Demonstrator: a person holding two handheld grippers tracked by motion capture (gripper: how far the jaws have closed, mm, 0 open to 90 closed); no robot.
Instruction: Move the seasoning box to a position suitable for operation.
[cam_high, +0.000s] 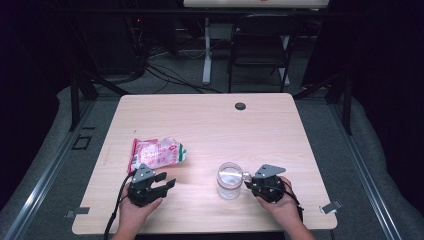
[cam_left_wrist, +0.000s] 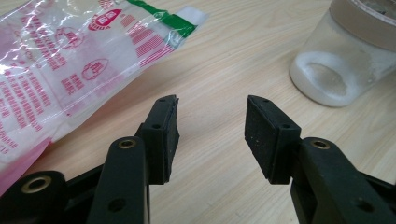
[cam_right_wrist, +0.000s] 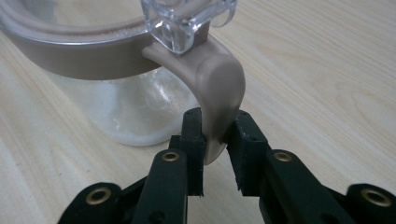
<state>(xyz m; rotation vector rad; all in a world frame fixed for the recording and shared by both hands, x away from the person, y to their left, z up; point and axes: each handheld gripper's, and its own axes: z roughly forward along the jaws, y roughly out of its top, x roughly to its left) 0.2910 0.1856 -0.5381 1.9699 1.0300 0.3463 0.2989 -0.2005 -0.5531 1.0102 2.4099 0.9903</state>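
My right gripper (cam_right_wrist: 215, 128): jaws closed on the beige clasp tab (cam_right_wrist: 219, 88) of the jar's lid; the pads press its sides; the tab's lower tip is hidden between them.
My left gripper (cam_left_wrist: 211, 123): jaws apart, nothing between the pads, bare wood under them; in the high view it (cam_high: 159, 184) sits near the table's front edge, just in front of the packet.
Glass jar (cam_high: 229, 180): upright on the wooden table (cam_high: 210, 120), front right of centre, just left of my right gripper; some white powder lies at its bottom (cam_left_wrist: 327, 77); its top is cut off by the frame in the left gripper view.
Lid: beige band with a clear hinge block (cam_right_wrist: 187, 18) above the tab; I cannot tell if it is latched.
Plastic packet (cam_high: 156, 152): flat on the table, pink and white print with a green strip at one end; the print is too small to read; its left part runs out of the left gripper view (cam_left_wrist: 70, 65).
Hands: my forearms are cut off at the bottom edge of the high view.
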